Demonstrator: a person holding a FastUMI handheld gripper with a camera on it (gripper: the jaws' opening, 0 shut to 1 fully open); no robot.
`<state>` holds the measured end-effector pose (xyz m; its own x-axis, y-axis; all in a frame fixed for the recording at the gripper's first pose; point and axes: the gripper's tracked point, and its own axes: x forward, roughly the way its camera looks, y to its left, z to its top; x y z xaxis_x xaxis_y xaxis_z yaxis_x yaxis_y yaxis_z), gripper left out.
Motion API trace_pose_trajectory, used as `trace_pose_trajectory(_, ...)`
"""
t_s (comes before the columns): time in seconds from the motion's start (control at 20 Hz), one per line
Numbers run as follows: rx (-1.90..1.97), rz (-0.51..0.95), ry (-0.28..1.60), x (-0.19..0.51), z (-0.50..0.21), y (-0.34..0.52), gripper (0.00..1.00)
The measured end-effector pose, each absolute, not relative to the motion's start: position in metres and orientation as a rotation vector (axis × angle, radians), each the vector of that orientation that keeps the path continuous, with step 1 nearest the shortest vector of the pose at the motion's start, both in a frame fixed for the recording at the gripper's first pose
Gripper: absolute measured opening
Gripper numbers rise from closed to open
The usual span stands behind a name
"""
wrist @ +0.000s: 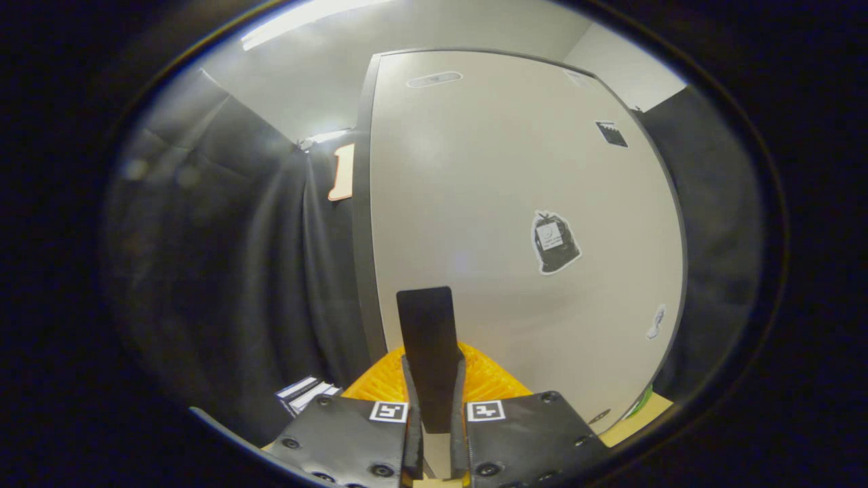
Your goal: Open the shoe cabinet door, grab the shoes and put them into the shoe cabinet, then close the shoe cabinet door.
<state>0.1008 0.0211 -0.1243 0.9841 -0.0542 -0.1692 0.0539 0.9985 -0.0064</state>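
Note:
The shoe cabinet's white door (475, 190) rises close ahead of me and carries a few stickers. Its dark left edge (361, 217) runs top to bottom against the black cloth. A flat black handle tab (427, 325) stands up from between my fingers, in front of the door's lower part. My gripper (434, 386) is shut on this tab, the orange ribbed fingertips (491, 379) pressing it from both sides. Whether the door is ajar I cannot tell.
Black booth cloth (237, 257) hangs to the left of the door and again to its right. A small black-and-white box (305, 393) lies low on the left beside my fingers. A strip of tan surface (637, 423) shows at the door's lower right.

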Motion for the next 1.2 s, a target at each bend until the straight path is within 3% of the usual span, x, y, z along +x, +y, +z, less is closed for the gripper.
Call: trace_pose_trajectory(1.2,0.023,-0.019,0.178,-0.002,-0.091,-0.011,0.17)
